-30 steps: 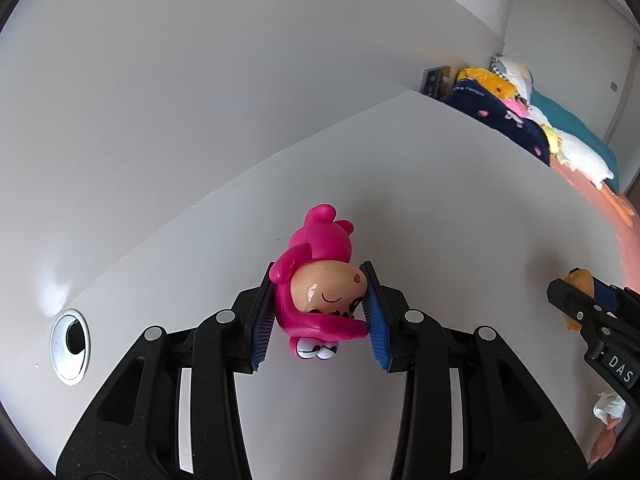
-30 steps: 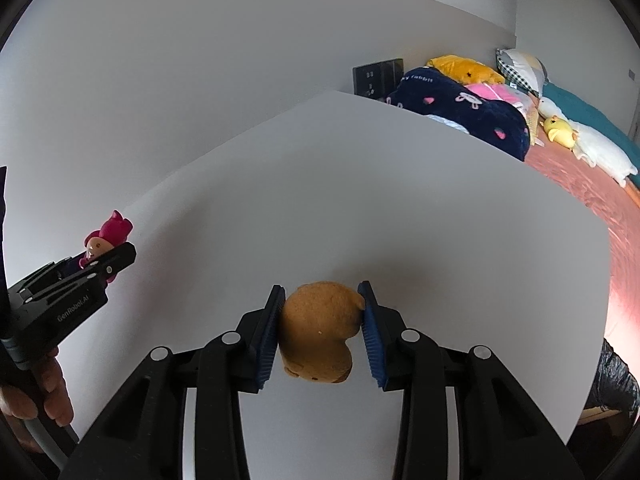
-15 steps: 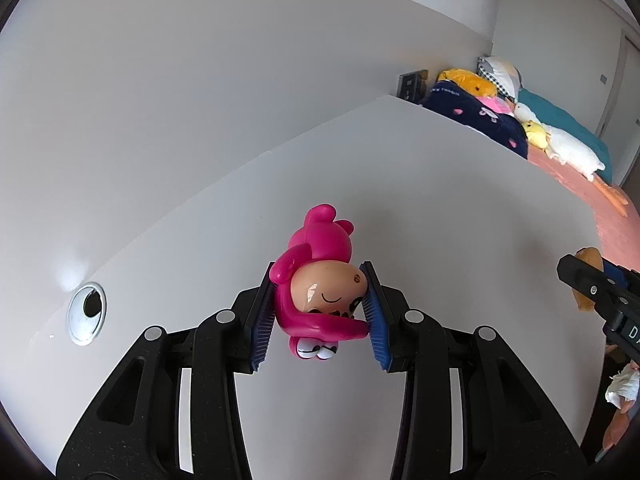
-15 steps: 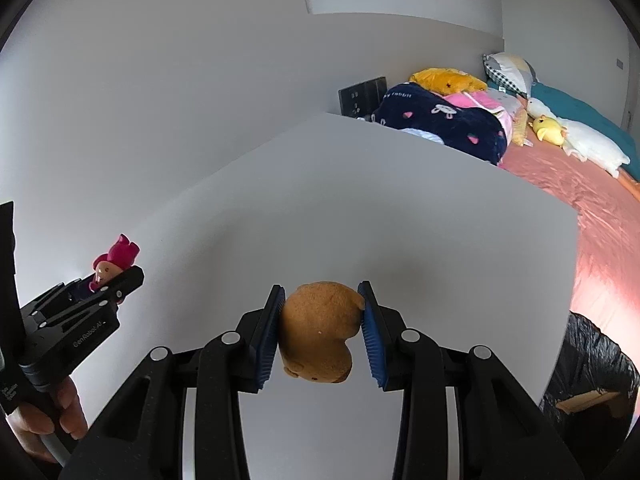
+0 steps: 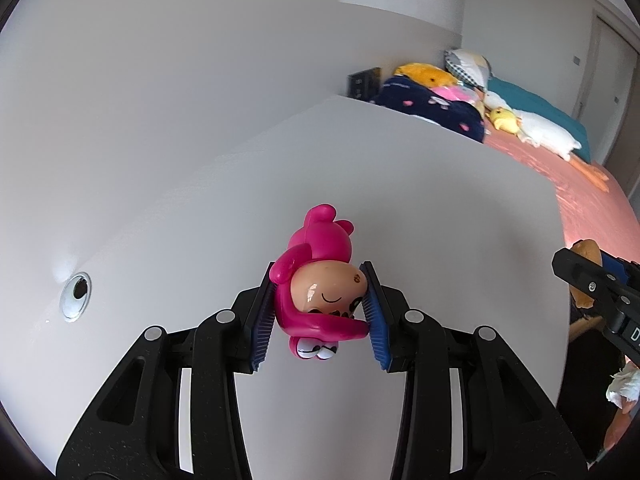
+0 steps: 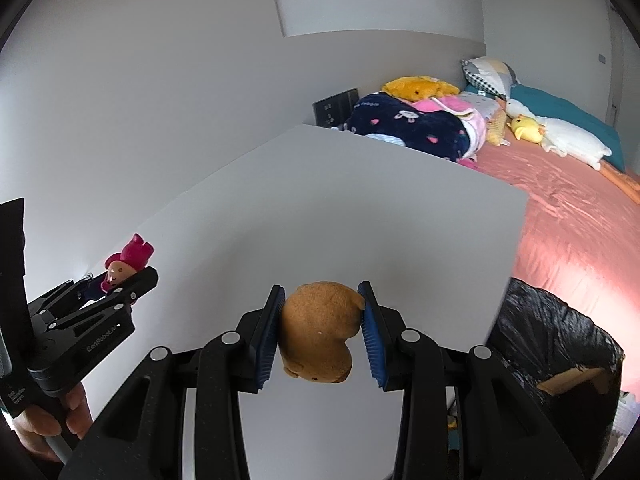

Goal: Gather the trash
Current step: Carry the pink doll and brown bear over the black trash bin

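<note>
My left gripper (image 5: pixel 318 314) is shut on a pink toy figure (image 5: pixel 320 300), head down, held above the white table (image 5: pixel 440 208). A brown plush toy (image 6: pixel 318 336) is clamped between the blue pads of my right gripper (image 6: pixel 320 334), also in the air over the table. In the right wrist view the left gripper (image 6: pixel 120 284) with the pink toy figure (image 6: pixel 124 260) shows at the left, a hand below it. The left wrist view shows the right gripper (image 5: pixel 580 276) with the brown plush toy (image 5: pixel 586 250) at the right edge. A bin lined with a black bag (image 6: pixel 560 340) stands past the table's right edge.
A round cable hole (image 5: pixel 75 294) sits in the table at the left. A bed (image 6: pixel 580 208) with a pink sheet, pillows and several plush toys lies beyond the table. A white wall runs behind. Crumpled white paper (image 5: pixel 622 386) lies low at the right.
Both grippers have moved right along the table and risen a little, each keeping its toy. The black-lined bin has come into the right wrist view; the cable hole has slid left.
</note>
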